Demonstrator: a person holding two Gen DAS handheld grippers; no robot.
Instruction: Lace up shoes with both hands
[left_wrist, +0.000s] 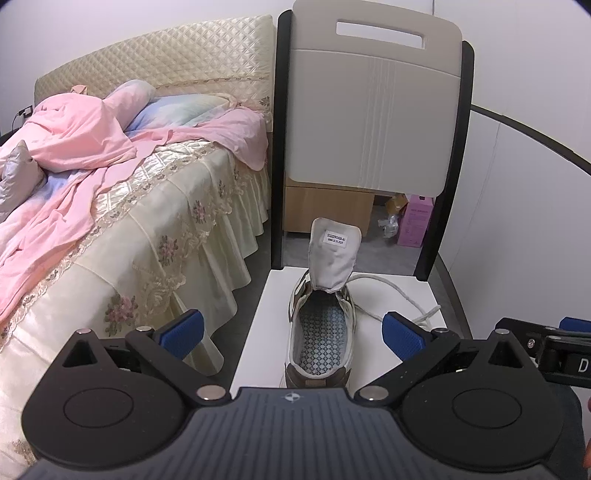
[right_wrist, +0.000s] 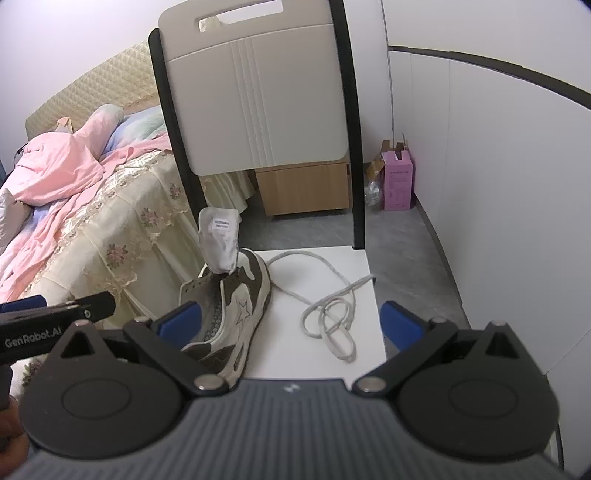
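Where set on the white counter (right_wrist: 354, 258), shoe (right_wrist: 236, 306) upright, unlaced, tongue (left_wrist: 332, 254) raised. Lace (right_wrist: 332, 314) loose, coiled on counter just right of shoe. Left gripper (left_wrist: 293, 334) spread wide, holding nothing, straddling heel end. Right gripper (right_wrist: 291, 321) likewise wide apart, empty, near lace. Chair back (left_wrist: 373, 122) beyond; bed (left_wrist: 129, 206) at left.

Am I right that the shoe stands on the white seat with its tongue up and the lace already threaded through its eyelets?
Not quite: the lace lies loose beside the shoe on the white seat, as the right wrist view shows. The tongue is indeed up.
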